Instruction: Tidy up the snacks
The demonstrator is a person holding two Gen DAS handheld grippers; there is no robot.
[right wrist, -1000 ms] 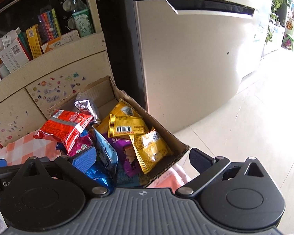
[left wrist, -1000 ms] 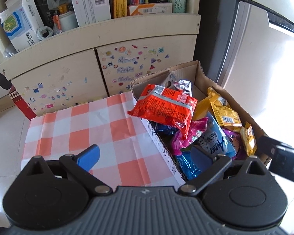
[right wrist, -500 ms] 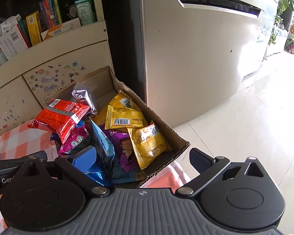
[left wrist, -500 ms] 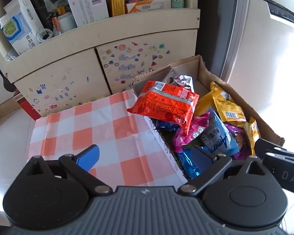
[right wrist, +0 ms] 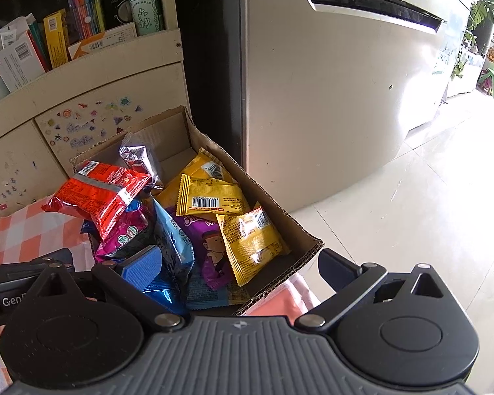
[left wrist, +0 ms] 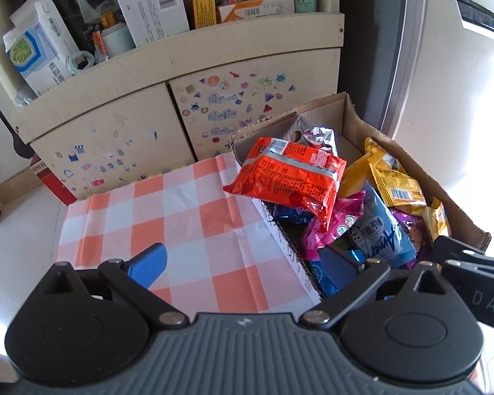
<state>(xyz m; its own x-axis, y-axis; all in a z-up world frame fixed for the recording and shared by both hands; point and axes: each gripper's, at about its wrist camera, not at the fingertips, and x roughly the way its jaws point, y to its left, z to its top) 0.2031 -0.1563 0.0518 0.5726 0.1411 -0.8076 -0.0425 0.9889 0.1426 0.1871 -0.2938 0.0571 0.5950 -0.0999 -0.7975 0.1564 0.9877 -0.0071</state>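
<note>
The cardboard box [left wrist: 355, 115] sits at the right edge of the checked cloth [left wrist: 187, 217], heaped with snack packets. The red packet [left wrist: 289, 177] overhangs the box's left wall, well ahead of the left gripper [left wrist: 243, 263], which is spread wide and empty. The right gripper [right wrist: 237, 263], likewise wide and empty, hovers near the box's near-right corner, perhaps just above the blue packet [right wrist: 176, 247]
</note>
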